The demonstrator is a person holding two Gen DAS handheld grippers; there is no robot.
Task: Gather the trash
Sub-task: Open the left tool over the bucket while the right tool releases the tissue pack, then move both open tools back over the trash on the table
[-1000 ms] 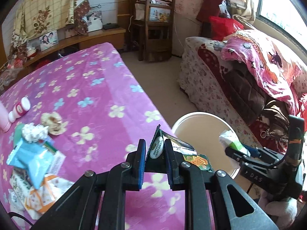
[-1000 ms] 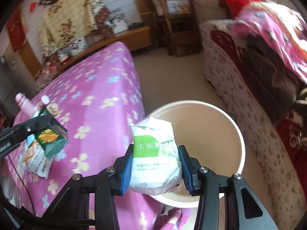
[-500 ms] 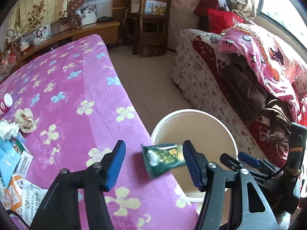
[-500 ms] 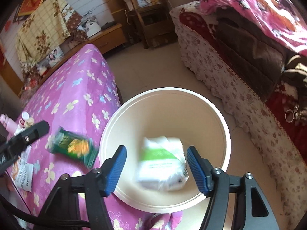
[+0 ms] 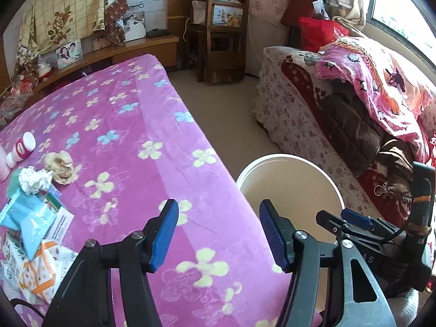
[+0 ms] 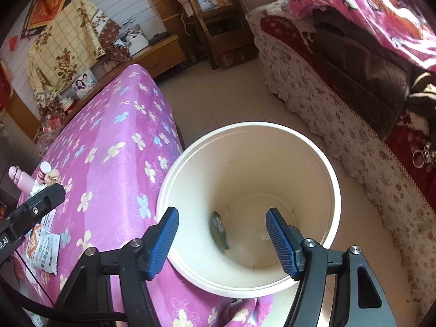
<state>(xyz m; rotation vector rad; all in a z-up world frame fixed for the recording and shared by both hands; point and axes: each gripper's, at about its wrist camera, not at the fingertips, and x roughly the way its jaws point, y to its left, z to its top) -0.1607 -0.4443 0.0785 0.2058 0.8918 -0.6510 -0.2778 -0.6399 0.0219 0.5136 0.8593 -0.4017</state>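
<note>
Left gripper [image 5: 218,234]: jaws spread wide, nothing between them, over the edge of the pink flowered bedspread [image 5: 128,141]. Right gripper [image 6: 222,241]: jaws spread too, empty, above the cream bucket [image 6: 331,179]. Green snack wrapper [image 6: 219,230] at the bucket's bottom, near 7 o'clock. More trash at 9 o'clock on the bedspread: crumpled tissue [image 5: 35,179], blue packet [image 5: 27,223], printed wrappers [image 5: 35,269].

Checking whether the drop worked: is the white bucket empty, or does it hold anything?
Not empty. The right wrist view shows a green wrapper lying at the bottom of the white bucket; the pale packet cannot be made out.
</note>
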